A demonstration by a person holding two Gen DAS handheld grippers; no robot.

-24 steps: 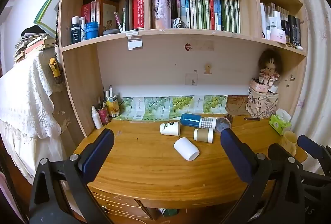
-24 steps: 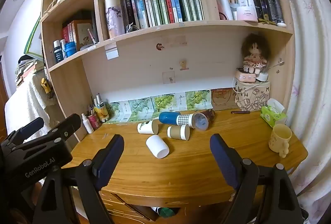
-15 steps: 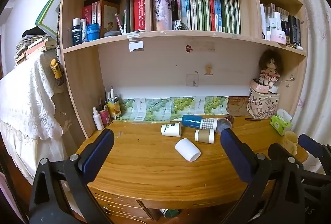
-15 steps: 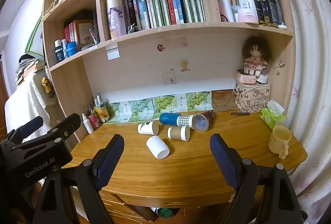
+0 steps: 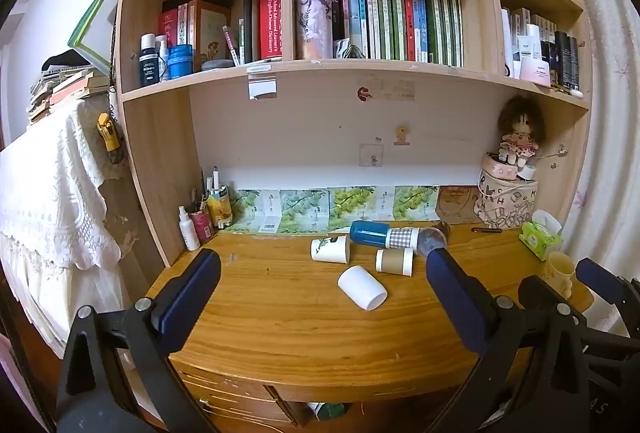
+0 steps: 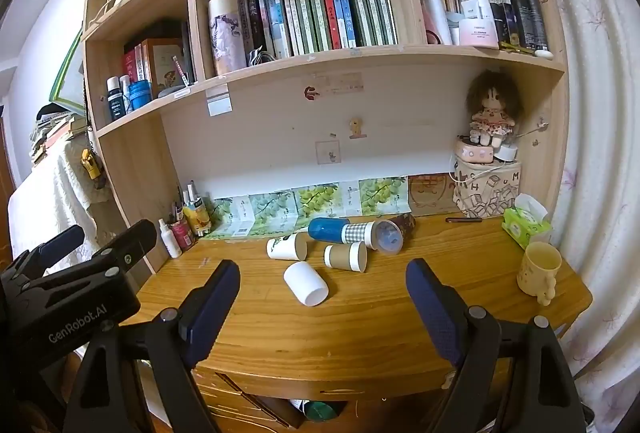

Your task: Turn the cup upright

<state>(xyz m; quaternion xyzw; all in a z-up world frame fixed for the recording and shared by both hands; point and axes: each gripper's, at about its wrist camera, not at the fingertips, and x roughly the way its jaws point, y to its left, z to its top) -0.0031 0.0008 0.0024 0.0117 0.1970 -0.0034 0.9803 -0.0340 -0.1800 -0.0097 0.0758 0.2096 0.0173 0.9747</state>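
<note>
Three cups lie on their sides on the wooden desk: a plain white cup nearest me, a brown paper cup behind it, and a white cup with a green print to the left. My left gripper is open and empty, well short of the cups. My right gripper is open and empty, also held back from the desk. The right gripper's body shows at the right edge of the left wrist view.
A blue flask with a checked sleeve lies behind the cups. A yellow mug stands upright at the desk's right end beside a green tissue pack. Bottles and pens stand at the back left. Shelves of books hang above.
Both grippers have drifted slightly; the view has shifted a little upward. The cups have not moved and both grippers stay open.
</note>
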